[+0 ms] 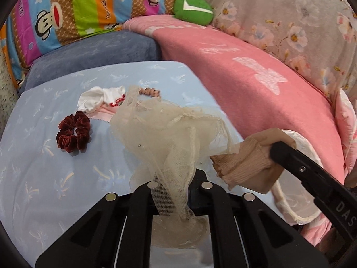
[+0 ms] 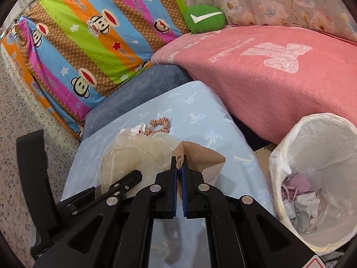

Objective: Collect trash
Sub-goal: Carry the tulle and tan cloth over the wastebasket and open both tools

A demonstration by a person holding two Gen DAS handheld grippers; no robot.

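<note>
My left tool (image 1: 173,192) is clamped on a cream tulle mesh bundle (image 1: 169,131) above the pale blue desk (image 1: 44,178). My right tool (image 2: 179,169) pinches a beige knitted sock (image 2: 198,154) beside the white-lined trash bin (image 2: 321,134).

Both wrist cams close, facing fwd-down; share blue sheet (image 1: 44,178), pink blanket (image 2: 267,84).

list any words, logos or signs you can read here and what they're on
"DAS": white letters on the right gripper arm, cut off by the frame edge.
White check mark: on the green cushion.
Script lettering on the striped monkey sheet: too blurred to read.
White lettering on the pink blanket: unreadable.
</note>
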